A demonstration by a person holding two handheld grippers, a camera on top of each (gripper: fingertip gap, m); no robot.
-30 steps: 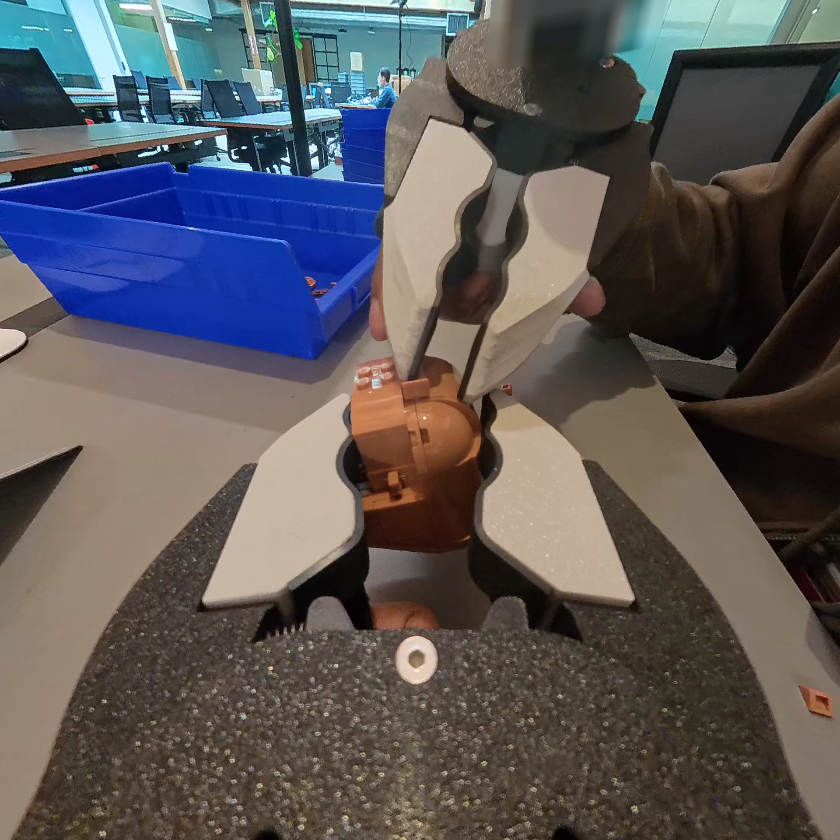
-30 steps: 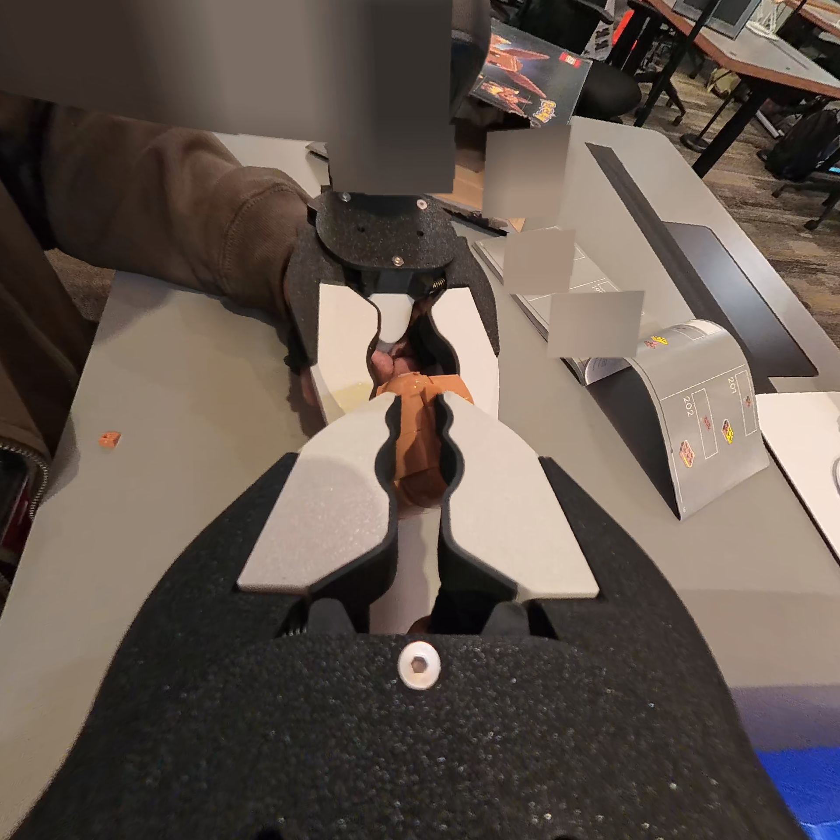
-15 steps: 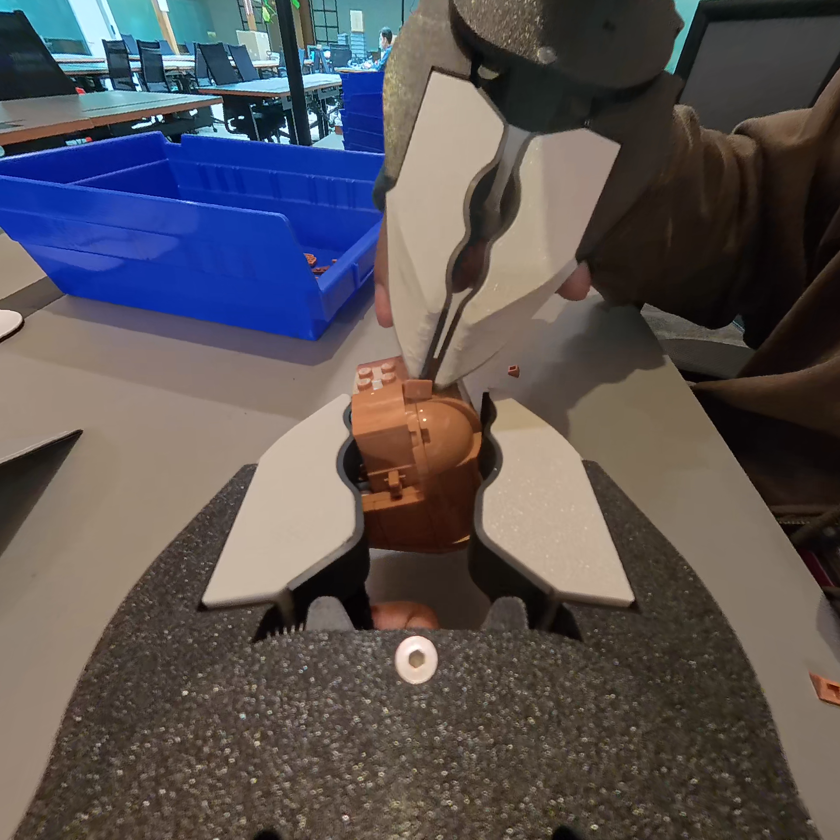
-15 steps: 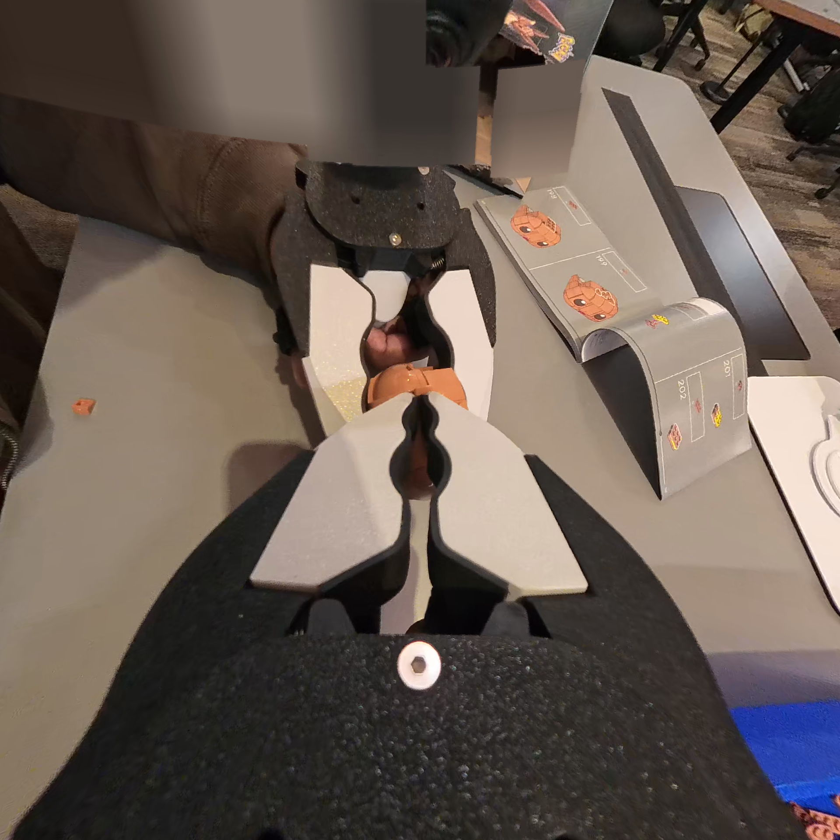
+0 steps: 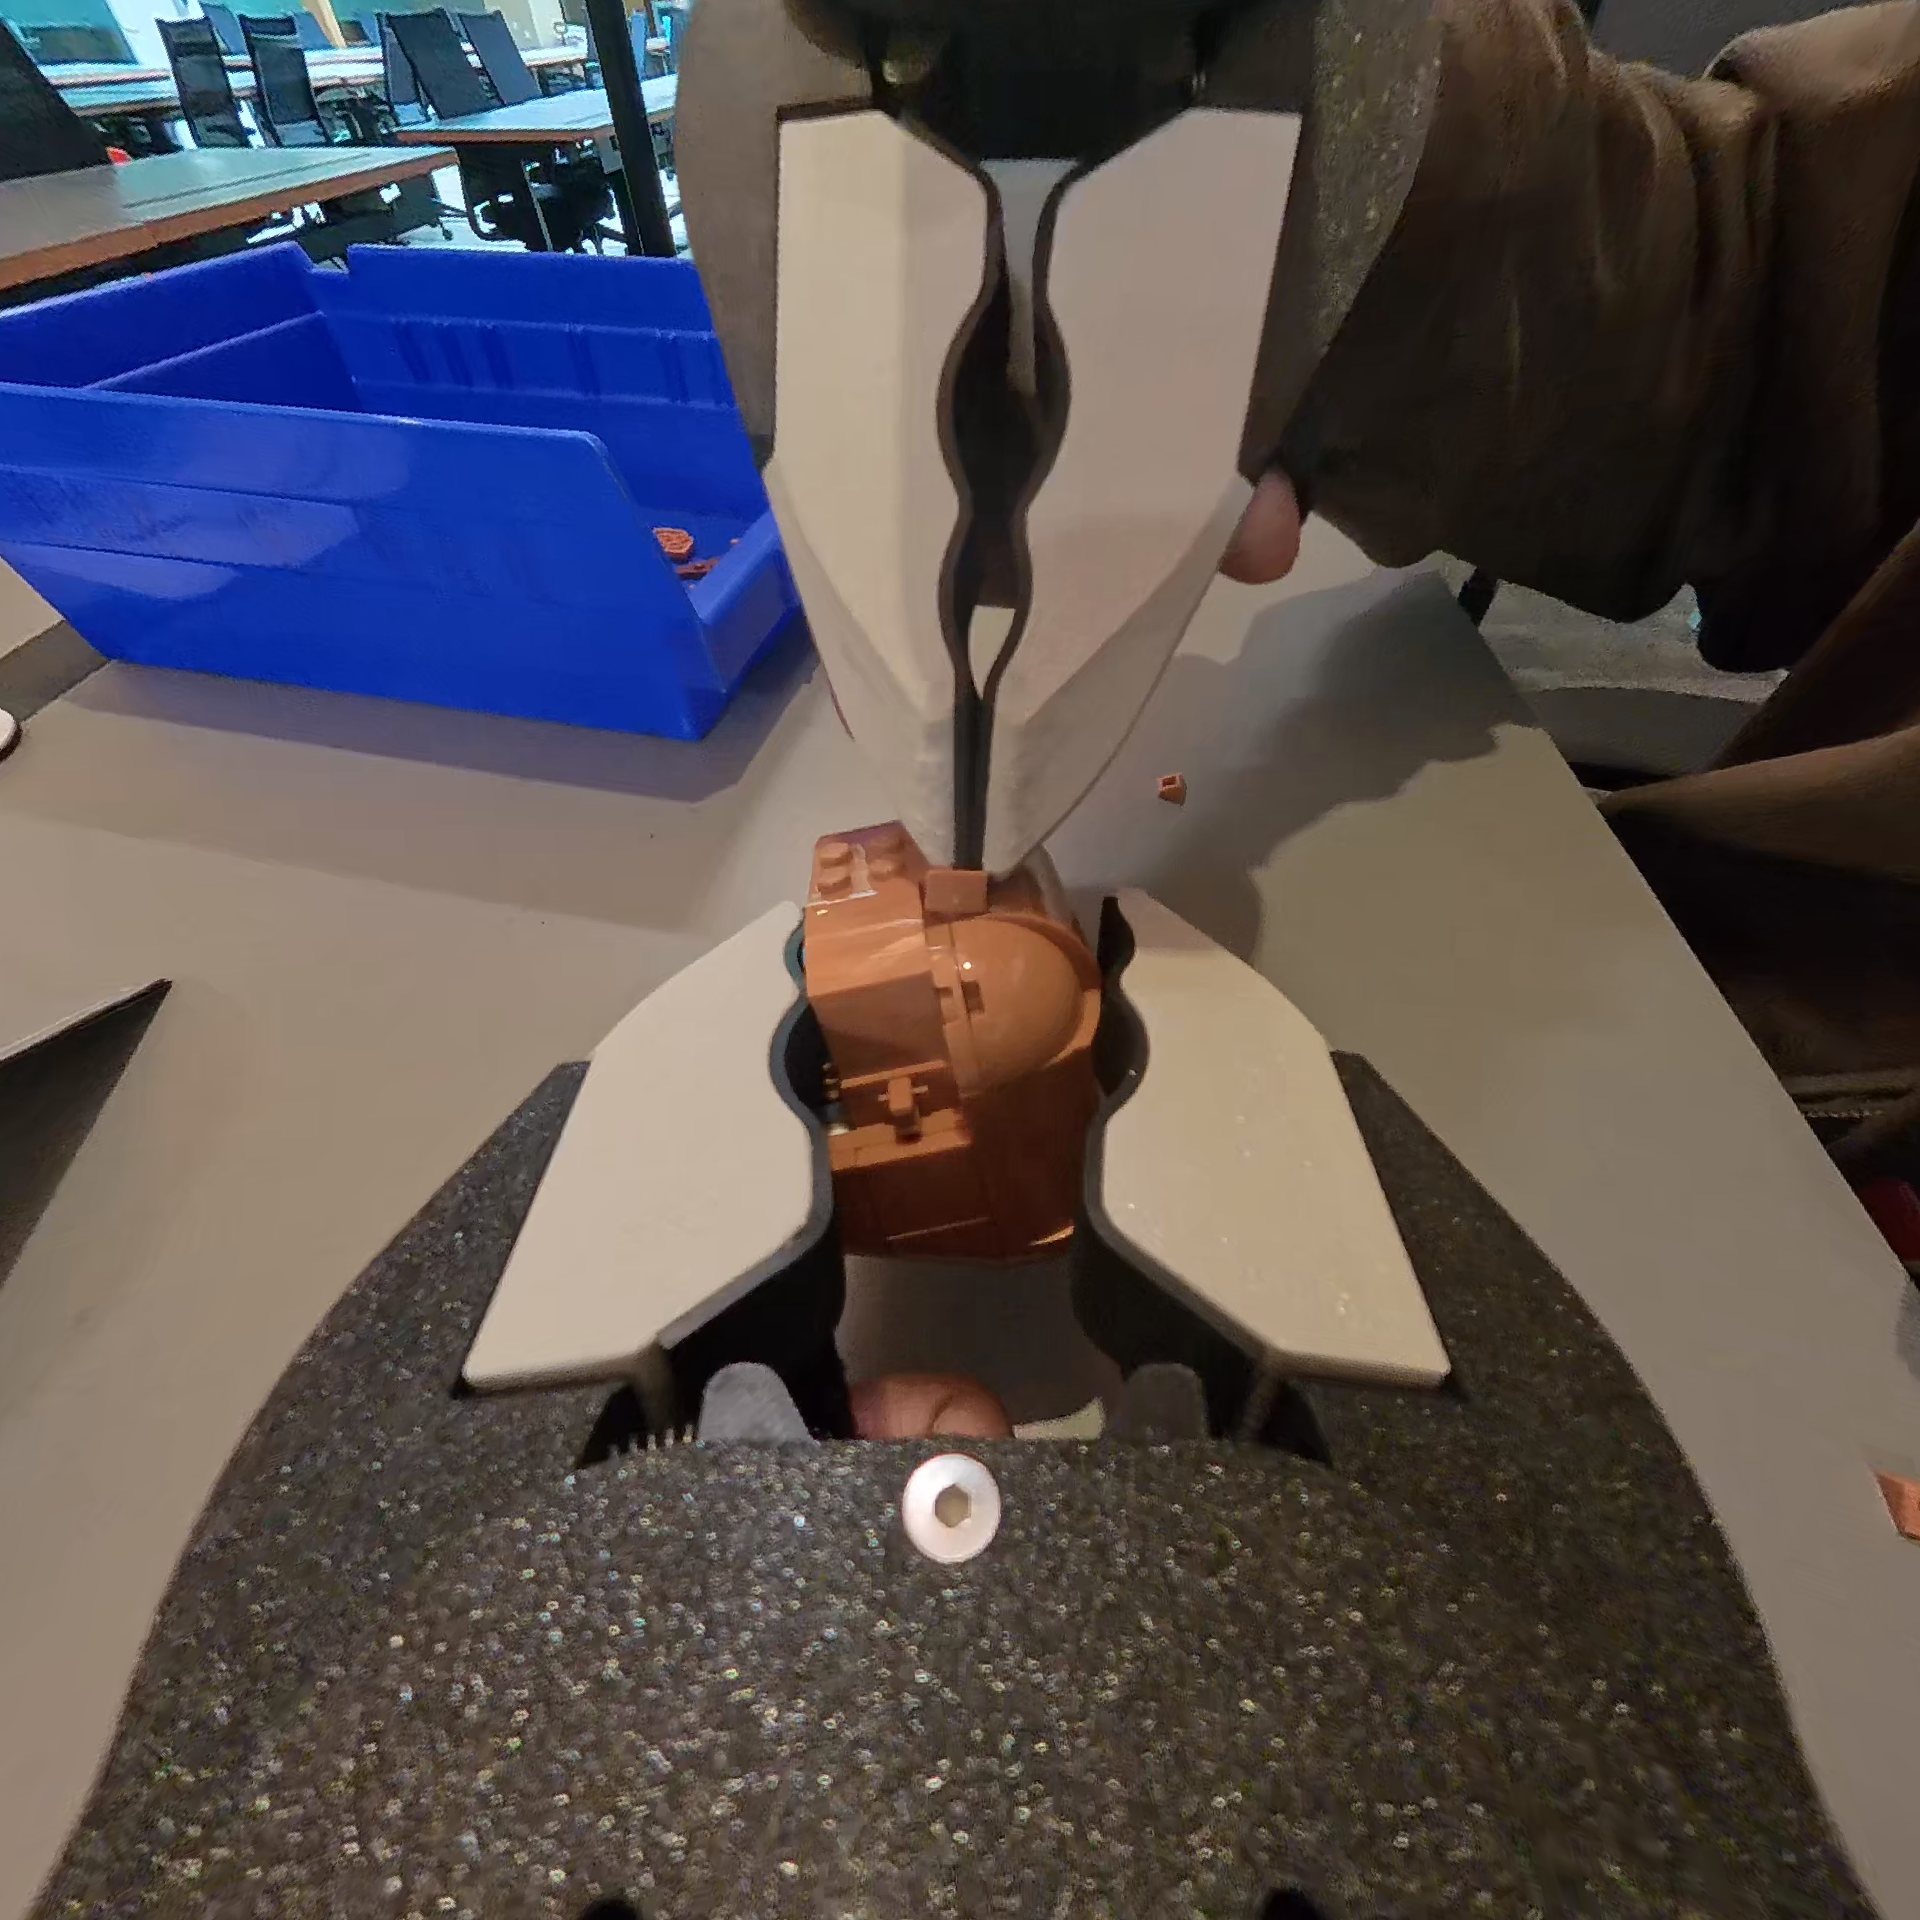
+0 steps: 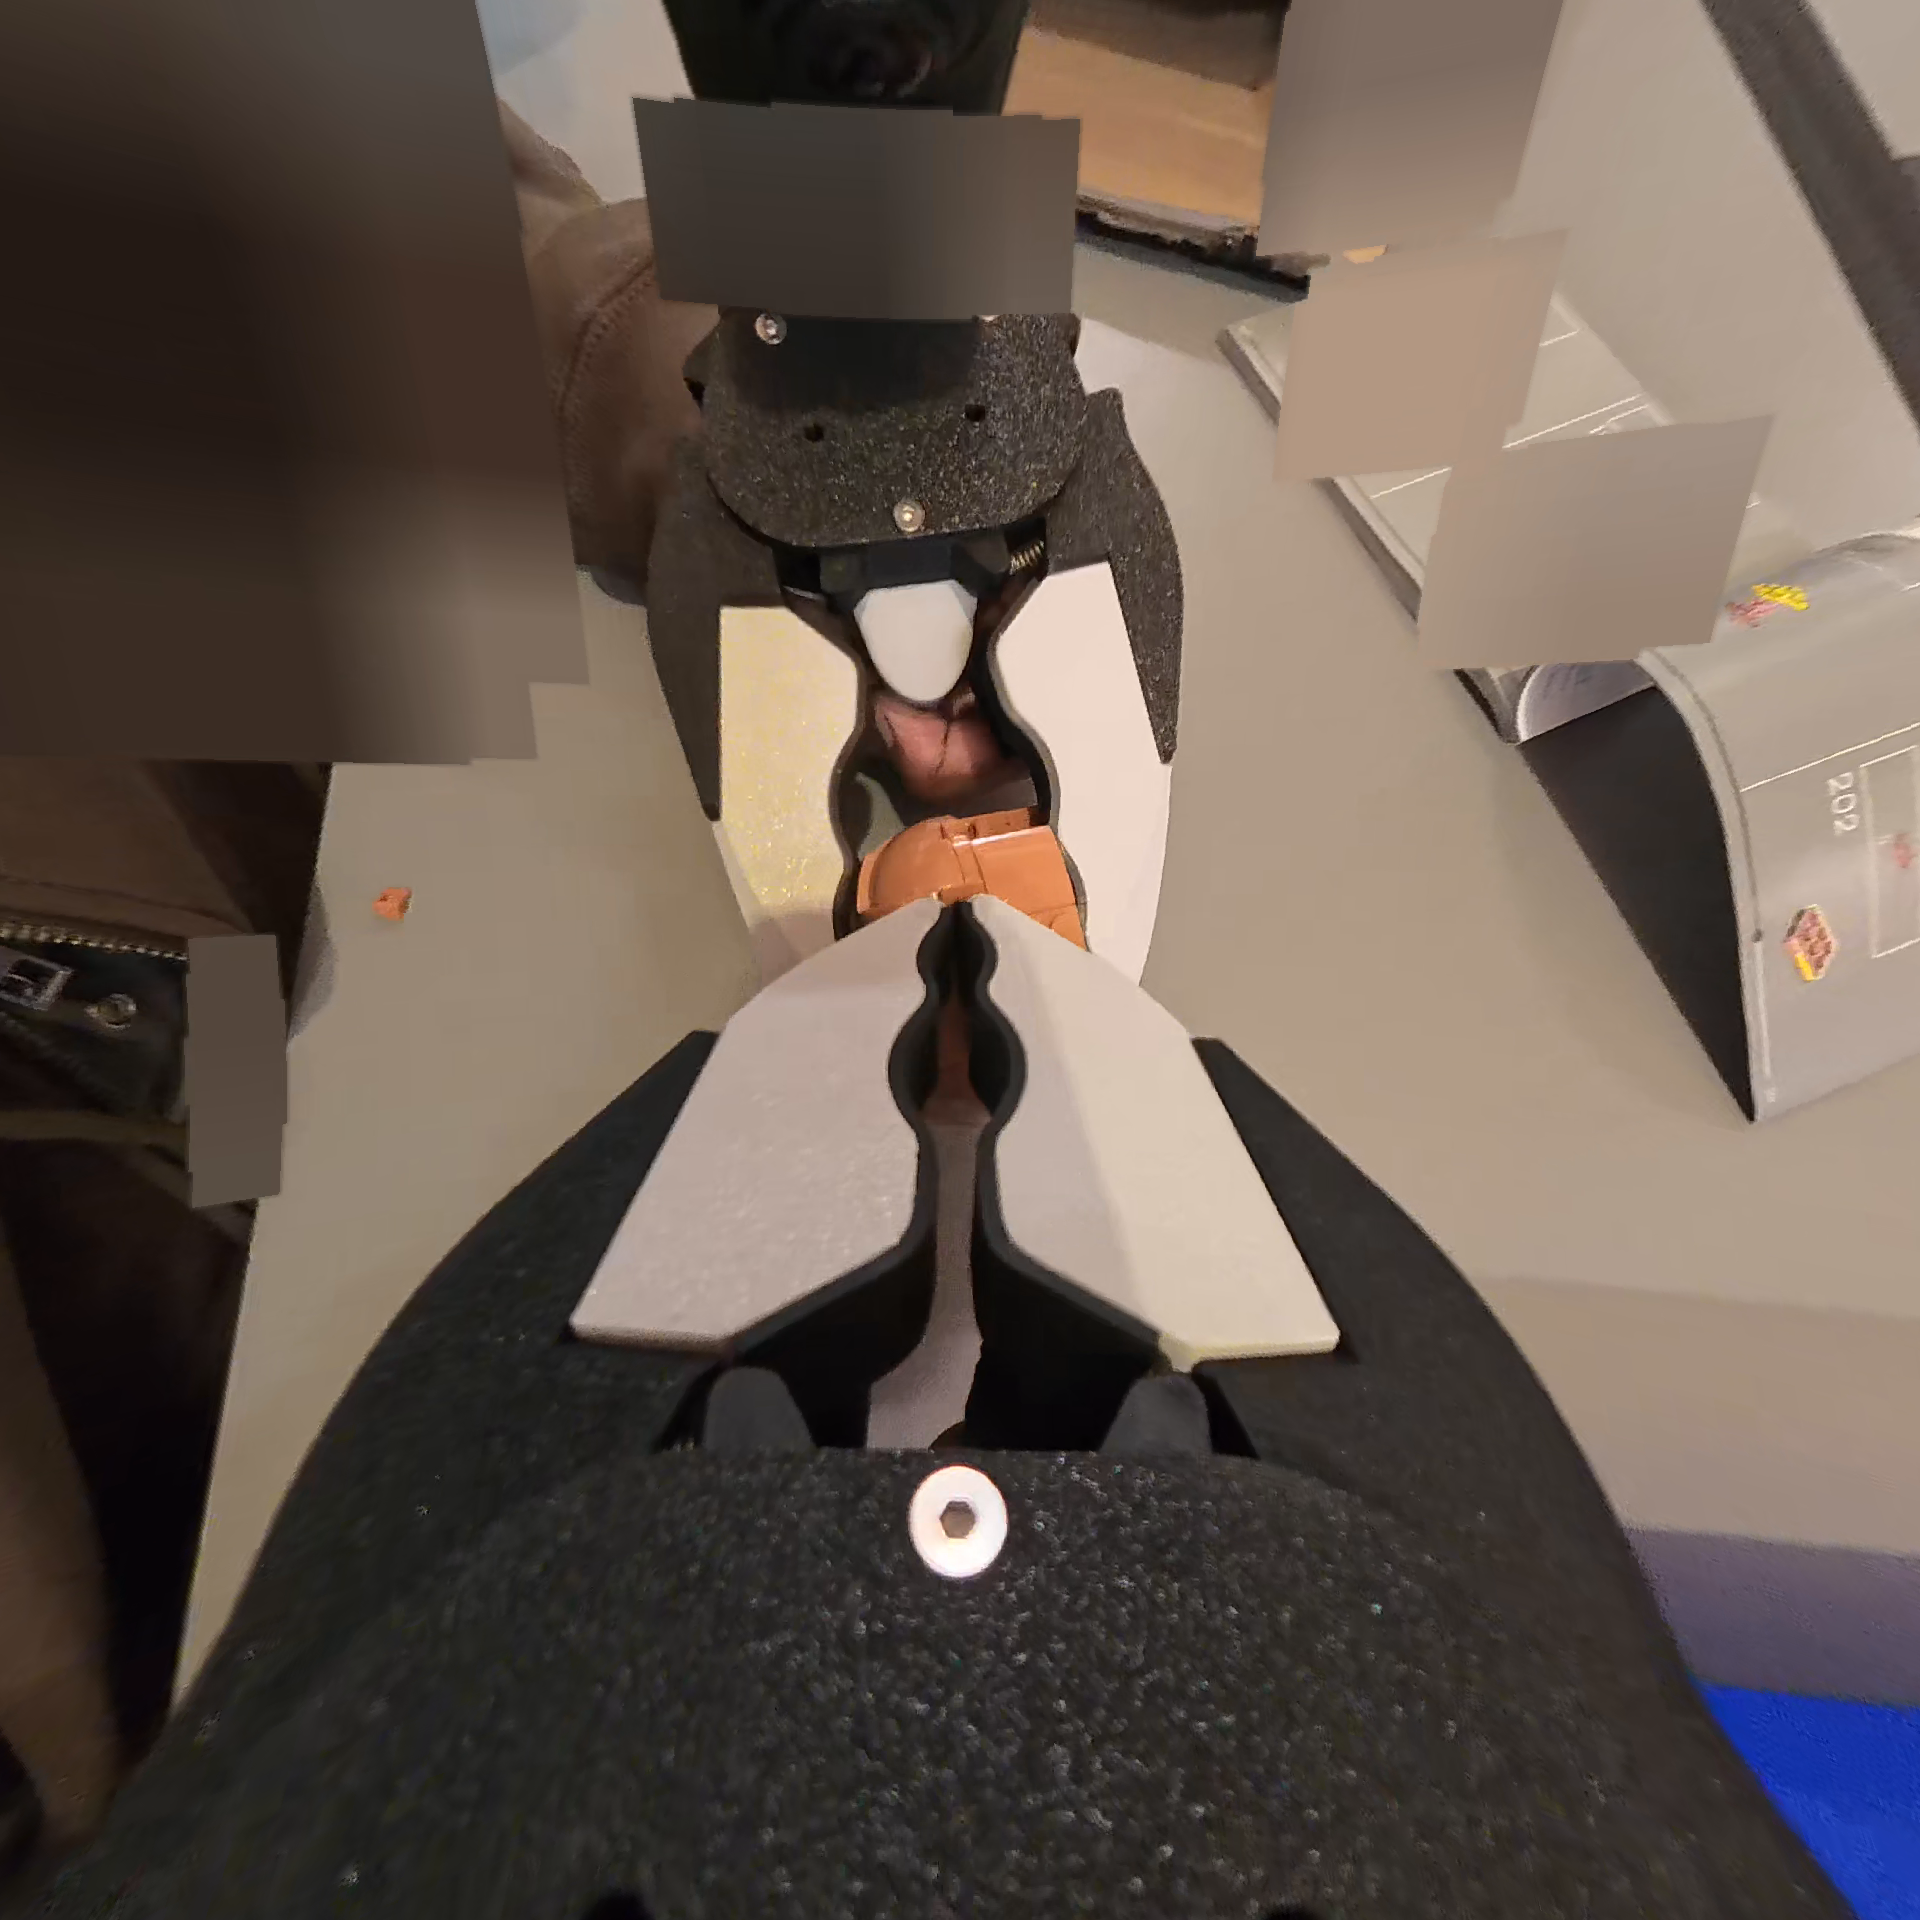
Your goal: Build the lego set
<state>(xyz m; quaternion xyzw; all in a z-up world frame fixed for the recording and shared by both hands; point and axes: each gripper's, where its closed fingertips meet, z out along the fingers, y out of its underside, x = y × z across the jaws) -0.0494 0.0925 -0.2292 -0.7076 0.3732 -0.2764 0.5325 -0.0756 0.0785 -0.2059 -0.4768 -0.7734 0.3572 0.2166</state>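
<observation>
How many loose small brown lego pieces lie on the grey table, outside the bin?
2 in the left wrist view: one loose piece beside the right gripper, another loose piece at the frame's right edge. More may be hidden.

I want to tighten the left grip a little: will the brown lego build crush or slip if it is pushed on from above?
The brown lego build is probably rigid; its blocky sides sit between the left hand-held gripper fingers. Its glossy domed side may slip. The small tile on top could pop off.
</observation>
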